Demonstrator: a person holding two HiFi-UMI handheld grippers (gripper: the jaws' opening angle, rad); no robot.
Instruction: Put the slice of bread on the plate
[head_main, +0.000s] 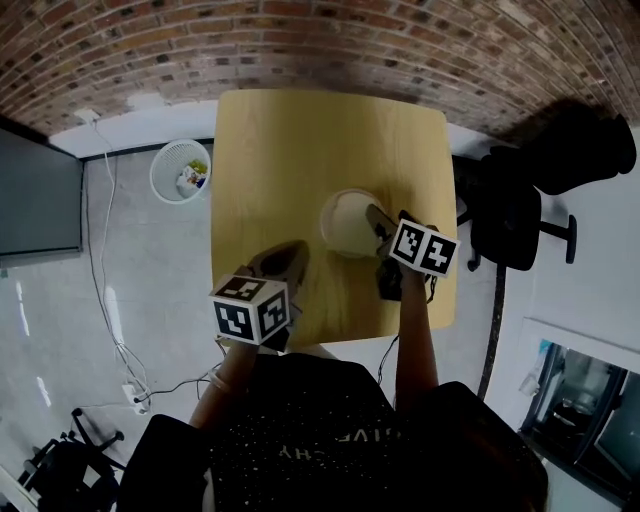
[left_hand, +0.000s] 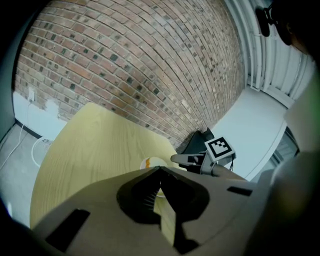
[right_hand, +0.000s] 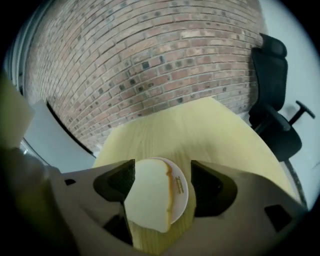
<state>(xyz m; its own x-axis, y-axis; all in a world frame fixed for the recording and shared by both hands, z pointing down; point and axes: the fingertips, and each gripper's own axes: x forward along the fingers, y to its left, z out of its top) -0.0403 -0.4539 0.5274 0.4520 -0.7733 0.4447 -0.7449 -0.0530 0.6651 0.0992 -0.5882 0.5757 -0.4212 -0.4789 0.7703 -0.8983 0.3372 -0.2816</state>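
A white slice of bread with a brown crust lies on the small white plate, its near edge hanging past the rim. My right gripper stands open over it, one jaw on each side of the slice; the left jaw is right beside the bread and the right jaw is well clear. In the head view this gripper is at the plate's right rim on the wooden table. My left gripper is shut and empty, held near the table's front edge, short of the plate.
A black office chair stands right of the table, also visible in the right gripper view. A white wastebasket sits on the floor at the left, with cables along it. A brick wall runs behind the table.
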